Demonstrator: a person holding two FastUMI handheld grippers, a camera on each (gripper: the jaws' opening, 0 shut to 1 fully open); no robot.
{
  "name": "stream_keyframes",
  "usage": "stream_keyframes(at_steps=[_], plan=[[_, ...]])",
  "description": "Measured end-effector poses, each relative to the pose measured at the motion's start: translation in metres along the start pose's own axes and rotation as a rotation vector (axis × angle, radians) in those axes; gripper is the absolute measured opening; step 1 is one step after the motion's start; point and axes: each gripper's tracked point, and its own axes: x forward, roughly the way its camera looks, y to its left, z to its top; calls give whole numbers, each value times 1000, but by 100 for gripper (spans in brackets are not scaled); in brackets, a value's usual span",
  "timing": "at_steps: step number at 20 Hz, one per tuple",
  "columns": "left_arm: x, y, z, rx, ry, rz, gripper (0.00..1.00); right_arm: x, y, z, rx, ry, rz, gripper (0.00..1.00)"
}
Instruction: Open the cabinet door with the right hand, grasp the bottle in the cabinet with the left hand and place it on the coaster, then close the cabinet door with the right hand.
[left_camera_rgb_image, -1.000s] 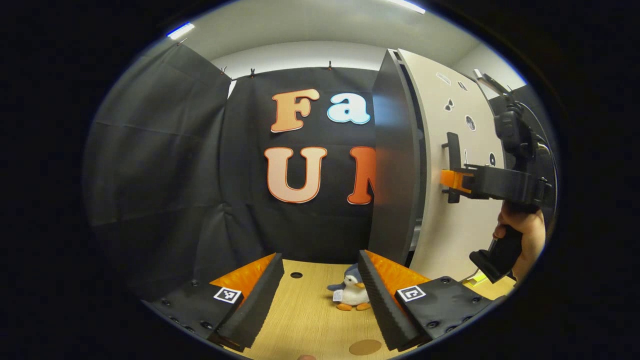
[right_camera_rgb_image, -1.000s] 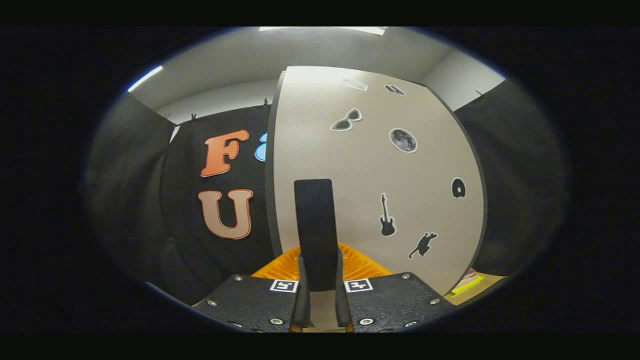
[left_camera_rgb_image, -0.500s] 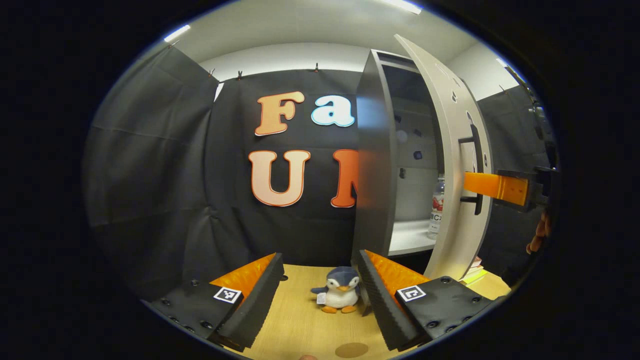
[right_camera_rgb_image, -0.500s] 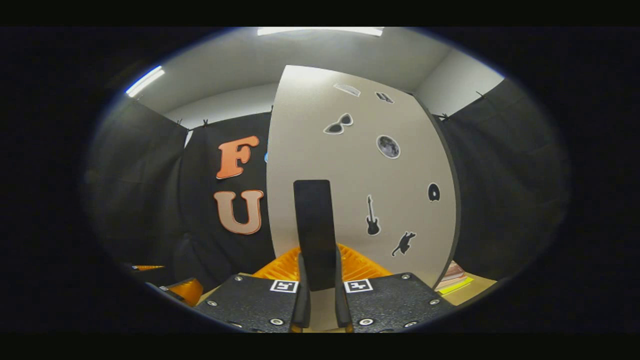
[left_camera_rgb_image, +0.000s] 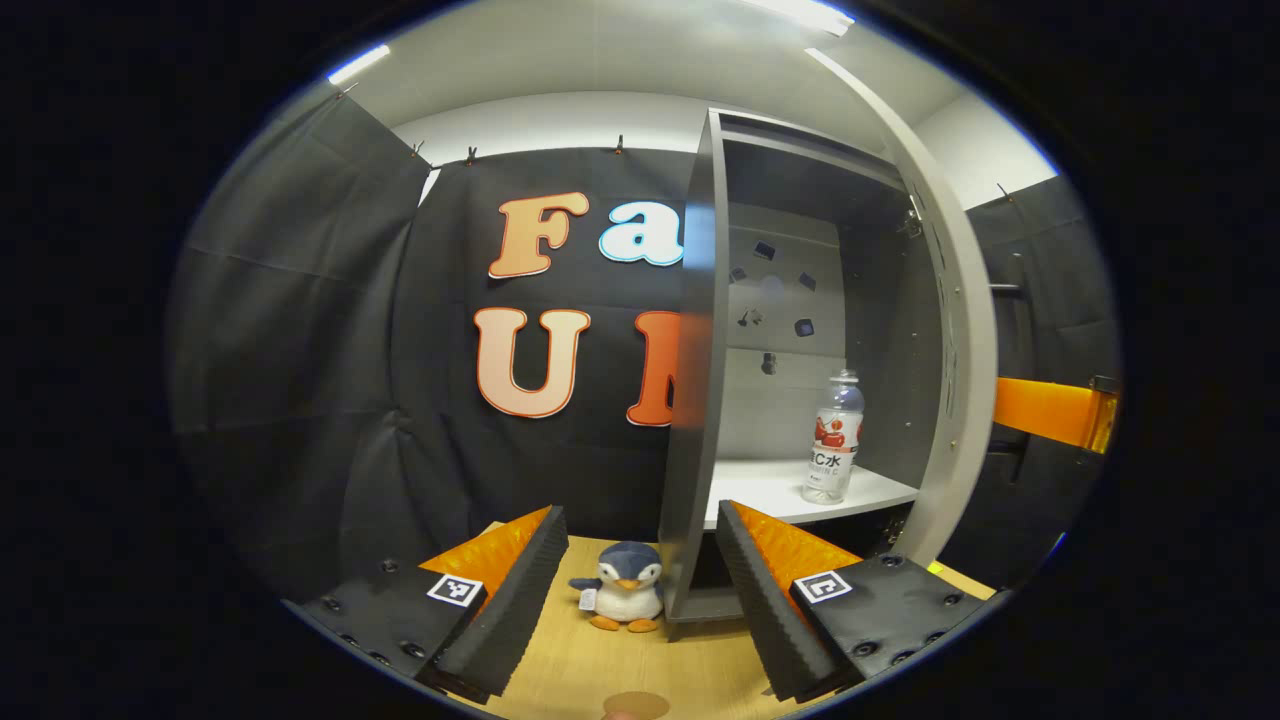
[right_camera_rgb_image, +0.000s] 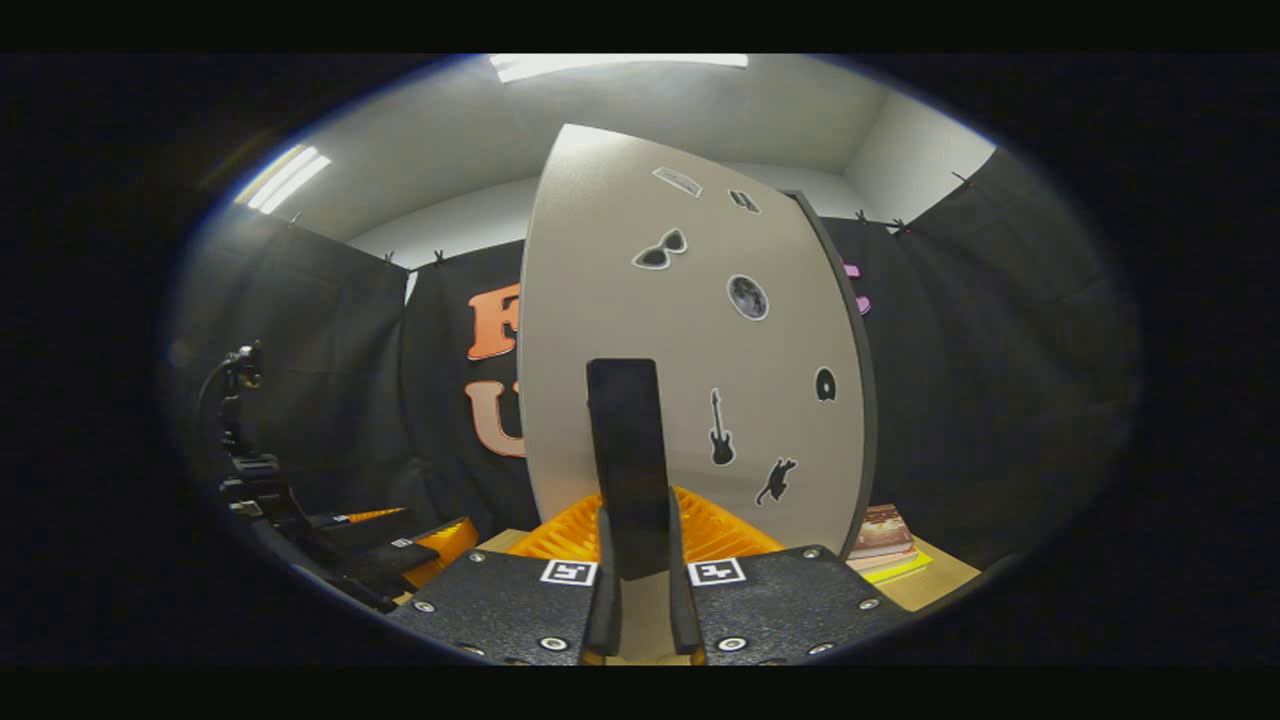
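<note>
Two grippers: right gripper (right_camera_rgb_image: 637, 600) clamped on the handle (right_camera_rgb_image: 628, 465) of the swung-wide door (right_camera_rgb_image: 690, 340); left gripper (left_camera_rgb_image: 633, 590) spread, holding nothing, low over the table (left_camera_rgb_image: 610, 670). Bottle (left_camera_rgb_image: 832, 437) upright on the cabinet (left_camera_rgb_image: 700, 330) shelf (left_camera_rgb_image: 770, 490). Coaster (left_camera_rgb_image: 637, 705) between the left fingers, near a toy penguin (left_camera_rgb_image: 625, 598).

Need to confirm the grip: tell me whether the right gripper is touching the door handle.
Touching. The right gripper view shows the right gripper closed on the door handle, a finger pressing each side.
</note>
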Motion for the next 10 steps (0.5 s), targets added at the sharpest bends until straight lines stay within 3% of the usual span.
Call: stream_keyframes(at_steps=[6,10], plan=[[-7,-36,5,27,-17,-24,97,-29,-29,4,-19,7,-24,19],[-12,-59,11,34,-31,-51,97,-47,-54,6,-11,7,-82,18]])
